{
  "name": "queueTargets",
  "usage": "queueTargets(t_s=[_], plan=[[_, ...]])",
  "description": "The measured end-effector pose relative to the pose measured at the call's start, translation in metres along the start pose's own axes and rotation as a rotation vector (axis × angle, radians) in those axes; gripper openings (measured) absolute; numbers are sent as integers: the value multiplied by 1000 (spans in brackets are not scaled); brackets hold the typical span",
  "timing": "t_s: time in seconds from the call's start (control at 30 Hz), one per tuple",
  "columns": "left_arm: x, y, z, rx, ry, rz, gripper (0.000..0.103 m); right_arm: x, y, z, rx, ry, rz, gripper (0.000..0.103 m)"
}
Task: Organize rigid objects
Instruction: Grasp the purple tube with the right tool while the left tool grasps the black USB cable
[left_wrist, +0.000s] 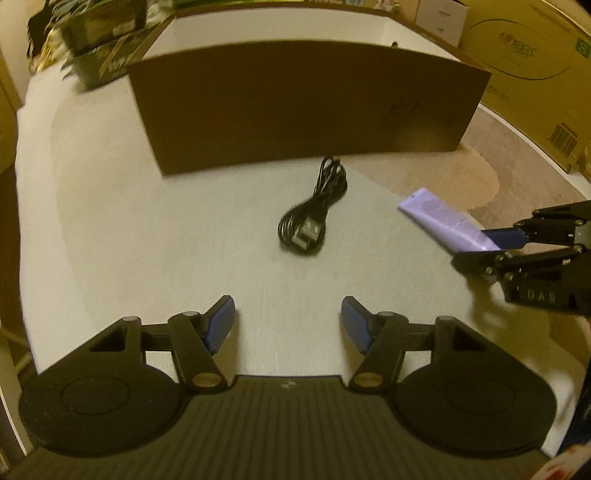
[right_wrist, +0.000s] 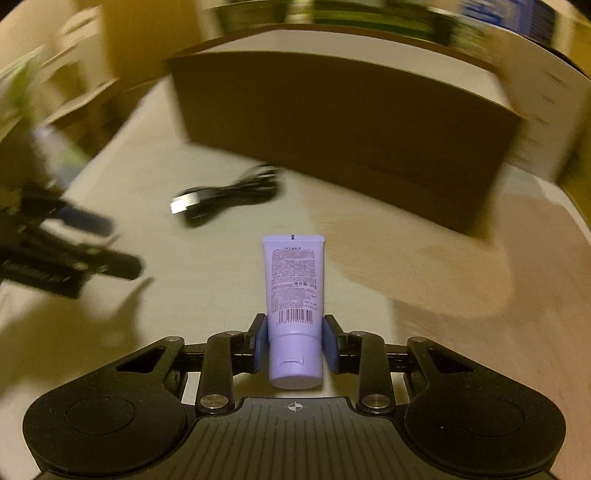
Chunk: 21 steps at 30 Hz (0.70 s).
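Right gripper (right_wrist: 294, 341) has its blue pads (right_wrist: 260, 343) clamped on the cap end of the lilac plastic squeeze tube (right_wrist: 293, 295), low centre of the right wrist view, crimped end pointing away, likely so it can go nose-first into the brown cardboard box (right_wrist: 343, 147) across the top. Left gripper (left_wrist: 288, 325) is spread with nothing between the fingers, hovering over the pale tabletop (left_wrist: 147, 240) below the coiled black USB cable (left_wrist: 314, 214) mid-frame, probably the next pick. Box interior is hidden; background clutter is motion-blurred and unreadable.
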<state>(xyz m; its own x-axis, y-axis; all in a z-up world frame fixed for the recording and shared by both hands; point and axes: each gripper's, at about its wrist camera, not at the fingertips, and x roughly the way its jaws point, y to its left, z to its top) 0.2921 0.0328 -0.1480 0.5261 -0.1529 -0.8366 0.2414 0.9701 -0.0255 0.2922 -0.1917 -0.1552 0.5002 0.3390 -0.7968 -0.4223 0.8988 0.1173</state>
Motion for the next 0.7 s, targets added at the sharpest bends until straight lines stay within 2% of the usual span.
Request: queueTargets(t_s=[0.13, 0.3, 0.47, 0.5, 0.57, 0.63, 0.7], plan=[[6, 1, 15, 53, -46, -2, 62, 1, -12, 5, 106, -20, -62, 32], [19, -5, 37, 133, -92, -20, 62, 6, -17, 14, 152, -28, -81, 32], [43, -15, 52, 173, -68, -22, 60, 6, -21, 17, 180, -36, -80, 32], [46, -17, 53, 175, -58, -24, 56, 6, -23, 17, 185, -38, -79, 32], [51, -20, 55, 162, -40, -27, 36, 7, -24, 17, 192, -41, -75, 32], [51, -19, 54, 122, -37, -34, 28, 6, -23, 16, 187, -45, -73, 32], [48, -20, 50, 105, -37, -39, 27, 5, -20, 14, 166, -51, -75, 32]])
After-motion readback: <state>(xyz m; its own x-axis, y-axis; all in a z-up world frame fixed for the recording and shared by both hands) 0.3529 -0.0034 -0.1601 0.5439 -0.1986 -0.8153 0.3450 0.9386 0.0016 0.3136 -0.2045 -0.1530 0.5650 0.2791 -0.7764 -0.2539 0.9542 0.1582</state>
